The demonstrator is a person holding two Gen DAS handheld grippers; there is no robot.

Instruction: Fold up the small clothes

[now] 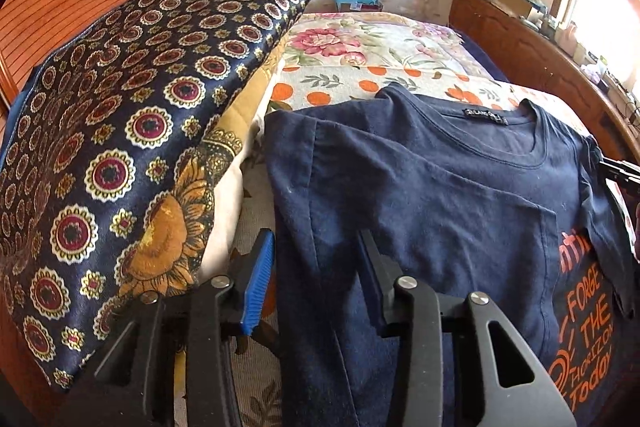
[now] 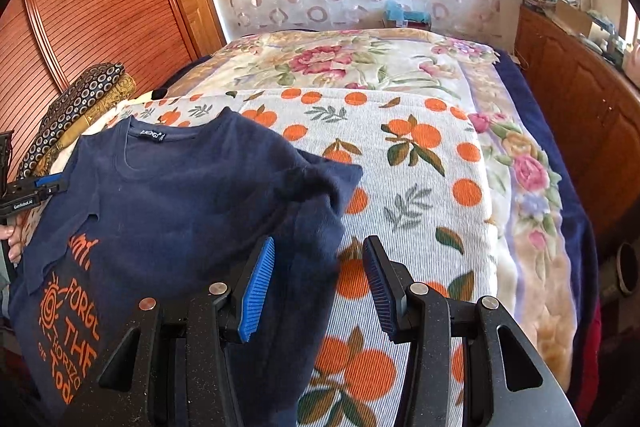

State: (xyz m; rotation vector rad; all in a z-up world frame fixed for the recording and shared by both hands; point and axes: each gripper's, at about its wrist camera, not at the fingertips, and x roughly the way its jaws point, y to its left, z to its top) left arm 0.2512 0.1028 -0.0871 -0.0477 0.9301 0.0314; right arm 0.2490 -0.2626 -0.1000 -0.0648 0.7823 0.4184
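1. Nearest, left gripper (image 1: 316,267) straddles the navy T-shirt's (image 1: 420,195) left edge, jaws narrowed but apart.
2. Right gripper (image 2: 320,283) gapes over its right sleeve, gripping nothing.
3. Shirt lies on the orange-print blanket (image 2: 420,163).

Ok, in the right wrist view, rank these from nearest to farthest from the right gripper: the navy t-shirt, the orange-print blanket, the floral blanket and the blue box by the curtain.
1. Navy t-shirt, between the fingers of the right gripper, left side.
2. Orange-print blanket, just ahead, under the shirt.
3. Floral blanket, further up the bed.
4. Blue box, at the far end by the curtain.
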